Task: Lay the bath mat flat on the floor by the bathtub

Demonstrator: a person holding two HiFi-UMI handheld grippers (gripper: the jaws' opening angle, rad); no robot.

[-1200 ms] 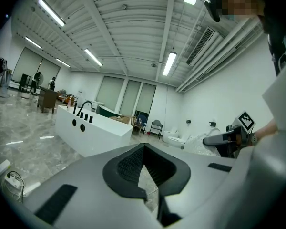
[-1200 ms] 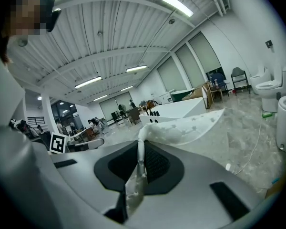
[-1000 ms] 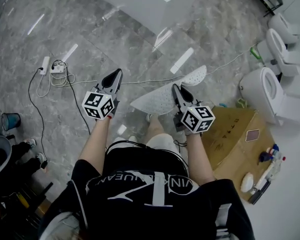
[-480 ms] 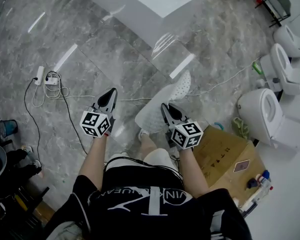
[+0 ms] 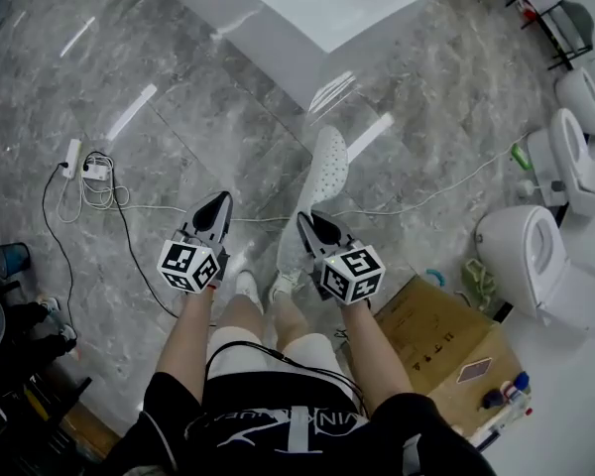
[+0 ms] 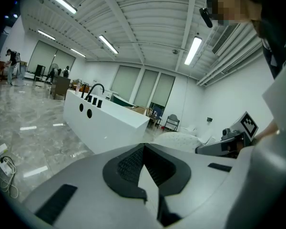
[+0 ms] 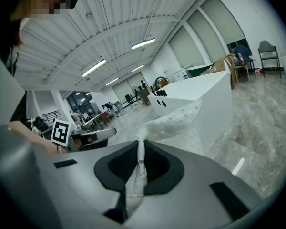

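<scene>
Two claws are out in front of me, and only one has anything in it. My right claw [image 7: 140,147] is clamped on an edge of the bath mat [image 7: 174,123]. In the right gripper view the white sheet comes up through the closed jaws and stretches away toward the bathtub [image 7: 200,97].

In the head view the right claw [image 5: 309,224] holds the mat's near end. The bath mat [image 5: 327,172] reaches out from it as a long narrow strip dotted with holes. Its rounded far end points at the near corner of the bathtub [image 5: 307,18] and stops short of it. I cannot tell whether that far end touches the floor [image 5: 178,117].

My left claw [image 5: 216,206] is pressed together on nothing and stands apart from the mat. It is about as far from the bathtub as the right one. In the left gripper view the left claw [image 6: 144,149] has the bath mat [image 6: 181,140] just past its tips, toward the right claw [image 6: 224,147].

Farther from the bathtub than the mat, a power strip [image 5: 84,167] with coiled cable lies on the floor on my left. A cardboard box [image 5: 426,335] and a toilet [image 5: 540,266] stand on my right.
</scene>
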